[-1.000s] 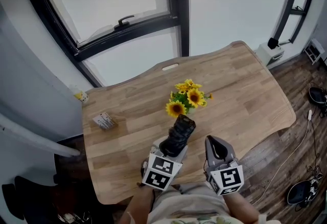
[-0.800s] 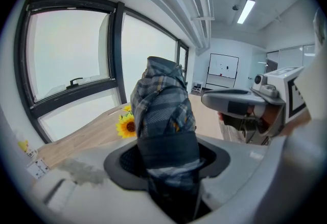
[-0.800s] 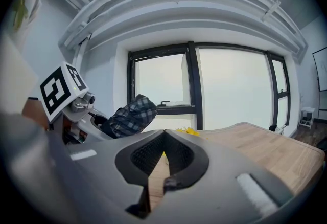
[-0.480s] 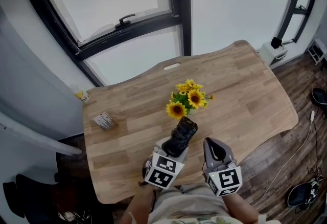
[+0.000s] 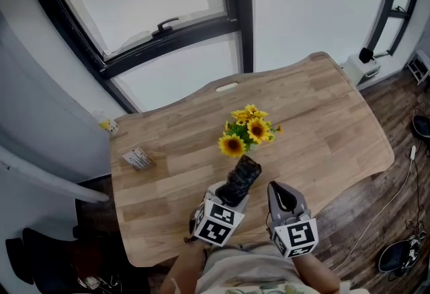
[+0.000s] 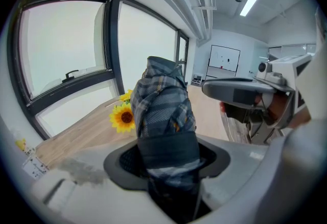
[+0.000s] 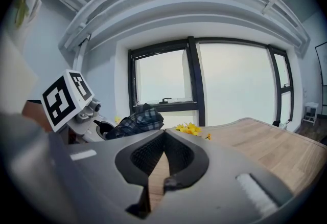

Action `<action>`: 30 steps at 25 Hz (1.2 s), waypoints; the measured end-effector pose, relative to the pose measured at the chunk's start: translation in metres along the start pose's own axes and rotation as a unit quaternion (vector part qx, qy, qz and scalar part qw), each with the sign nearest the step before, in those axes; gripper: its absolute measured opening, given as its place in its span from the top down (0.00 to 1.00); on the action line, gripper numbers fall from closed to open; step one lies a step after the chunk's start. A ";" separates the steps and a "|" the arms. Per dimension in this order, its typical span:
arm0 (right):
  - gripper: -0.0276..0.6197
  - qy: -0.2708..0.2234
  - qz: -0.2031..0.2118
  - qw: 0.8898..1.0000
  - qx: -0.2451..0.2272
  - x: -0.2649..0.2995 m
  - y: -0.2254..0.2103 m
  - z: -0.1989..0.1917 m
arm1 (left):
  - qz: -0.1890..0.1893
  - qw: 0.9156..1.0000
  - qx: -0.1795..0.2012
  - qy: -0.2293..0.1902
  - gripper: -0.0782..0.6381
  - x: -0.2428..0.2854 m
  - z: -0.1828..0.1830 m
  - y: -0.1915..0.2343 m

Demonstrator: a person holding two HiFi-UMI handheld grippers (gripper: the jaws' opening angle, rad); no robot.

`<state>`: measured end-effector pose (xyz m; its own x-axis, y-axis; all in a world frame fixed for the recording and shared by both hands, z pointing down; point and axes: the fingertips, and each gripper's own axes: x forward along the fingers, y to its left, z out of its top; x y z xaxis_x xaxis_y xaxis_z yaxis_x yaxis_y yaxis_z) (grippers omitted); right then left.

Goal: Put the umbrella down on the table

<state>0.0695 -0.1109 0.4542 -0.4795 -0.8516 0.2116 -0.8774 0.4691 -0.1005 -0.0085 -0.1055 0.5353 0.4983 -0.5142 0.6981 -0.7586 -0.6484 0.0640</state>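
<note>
One umbrella [image 6: 162, 100] tight in left gripper [image 6: 167, 159]

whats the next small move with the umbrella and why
Probably lower the left tool toward the bare table on the person's side: it grips the folded umbrella, which appears tilted up off the wood, and the sunflowers stand just beyond its tip.

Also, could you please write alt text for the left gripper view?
The left gripper clamps a folded blue plaid umbrella between its jaws. Behind it, yellow sunflowers stand on a wooden table below large windows; the right gripper shows at the right.
</note>
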 end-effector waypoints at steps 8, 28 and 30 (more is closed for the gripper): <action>0.96 0.007 0.008 1.000 -0.003 0.006 0.001 -0.003 | 0.000 1.000 -0.002 0.014 0.57 0.012 -0.009 0.004; 0.96 0.027 0.013 1.000 0.000 0.025 -0.011 -0.012 | -0.013 0.998 -0.003 0.055 0.57 0.047 -0.028 0.014; 0.96 0.029 0.013 0.999 0.000 0.026 -0.012 -0.014 | -0.014 0.998 -0.004 0.058 0.57 0.050 -0.030 0.014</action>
<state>0.0680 -0.1359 0.4745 -0.5012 -0.8239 0.2644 -0.8643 0.4913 -0.1077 -0.0065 -0.1234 0.5928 0.4674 -0.4278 0.7736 -0.7488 -0.6567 0.0892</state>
